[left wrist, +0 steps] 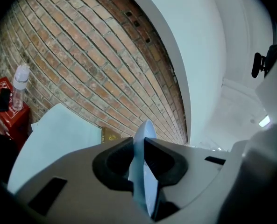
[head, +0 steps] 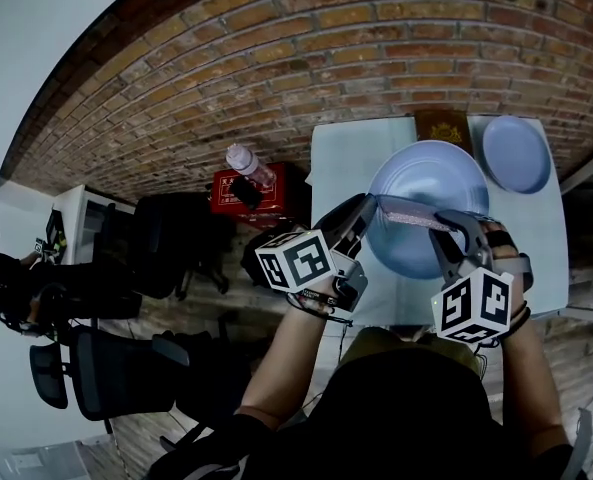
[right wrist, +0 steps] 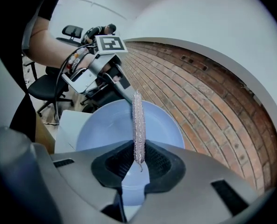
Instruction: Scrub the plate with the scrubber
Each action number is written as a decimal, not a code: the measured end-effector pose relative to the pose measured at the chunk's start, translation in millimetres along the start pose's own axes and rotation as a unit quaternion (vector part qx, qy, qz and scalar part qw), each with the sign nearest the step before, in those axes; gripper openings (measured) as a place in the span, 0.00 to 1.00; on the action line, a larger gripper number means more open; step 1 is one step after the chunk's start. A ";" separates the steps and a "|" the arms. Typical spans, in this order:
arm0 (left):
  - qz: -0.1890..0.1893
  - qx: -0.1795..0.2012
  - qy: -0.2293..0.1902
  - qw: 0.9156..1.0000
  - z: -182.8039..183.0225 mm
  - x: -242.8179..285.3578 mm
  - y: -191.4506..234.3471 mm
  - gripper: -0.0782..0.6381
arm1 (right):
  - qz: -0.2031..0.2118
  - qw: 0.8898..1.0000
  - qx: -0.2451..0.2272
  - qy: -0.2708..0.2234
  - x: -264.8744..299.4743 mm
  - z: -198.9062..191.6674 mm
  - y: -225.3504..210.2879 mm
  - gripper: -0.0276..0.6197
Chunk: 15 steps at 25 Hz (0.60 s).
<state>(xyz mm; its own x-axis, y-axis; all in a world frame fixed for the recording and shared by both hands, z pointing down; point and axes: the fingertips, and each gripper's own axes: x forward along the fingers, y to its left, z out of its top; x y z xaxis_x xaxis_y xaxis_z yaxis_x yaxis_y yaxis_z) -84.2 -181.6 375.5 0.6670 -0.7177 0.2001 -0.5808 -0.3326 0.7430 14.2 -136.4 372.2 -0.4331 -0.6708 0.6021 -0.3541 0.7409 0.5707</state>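
The left gripper (head: 369, 208) has its fingers (left wrist: 117, 160) clenched on the rim of a pale blue plate (head: 431, 193). In its own view the plate stands edge-on between the two dark pads, pinched from both sides. In the head view the grip sits at the plate's 9 o'clock edge, and the plate hangs tilted over the white surface (head: 341, 158). I cannot tell whether its far edge rests on the surface.

The right gripper (head: 446, 230) comes in from the plate's 5 o'clock. Its fingers (right wrist: 159, 164) are grasping a scrubber (right wrist: 138, 125), a narrow strip of silvery mesh squeezed flat between the pads and sticking out past them. From the head view the strip lies across the lower part of the plate's face and points toward the left gripper's tips. Whether the mesh actually presses on the plate is not clear.

A second blue plate (head: 516, 153) lies flat on the surface at 2 o'clock from the held one. A brown patterned item (head: 441, 126) sits at 12 o'clock, just beside the second plate. Off the surface at 9 o'clock, a clear bottle (head: 249, 165) stands on a red box (head: 276, 190) against the brick wall (head: 276, 58), with black office chairs (head: 116, 368) at 8 o'clock.
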 end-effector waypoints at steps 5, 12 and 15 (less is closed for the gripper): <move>-0.005 0.004 0.003 1.000 1.5 -0.4 -5.4 0.22 | -0.036 0.999 0.005 0.012 1.3 -6.2 -35.1 0.18; -0.004 0.005 -0.002 1.000 4.1 -6.4 -7.5 0.22 | -0.074 0.997 0.007 0.035 -0.8 -23.4 -69.8 0.18; -0.002 0.004 -0.010 1.000 6.9 -8.6 -4.2 0.22 | -0.082 0.995 0.009 0.047 -0.8 -35.1 -76.3 0.18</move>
<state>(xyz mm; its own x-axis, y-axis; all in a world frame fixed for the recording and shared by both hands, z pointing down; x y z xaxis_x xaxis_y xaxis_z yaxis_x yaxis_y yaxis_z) -90.7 -178.2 366.3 0.6601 -0.7280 0.1852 -0.5817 -0.3395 0.7392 70.7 -193.5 347.8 -0.2887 -0.7821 0.5522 -0.4287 0.6214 0.6558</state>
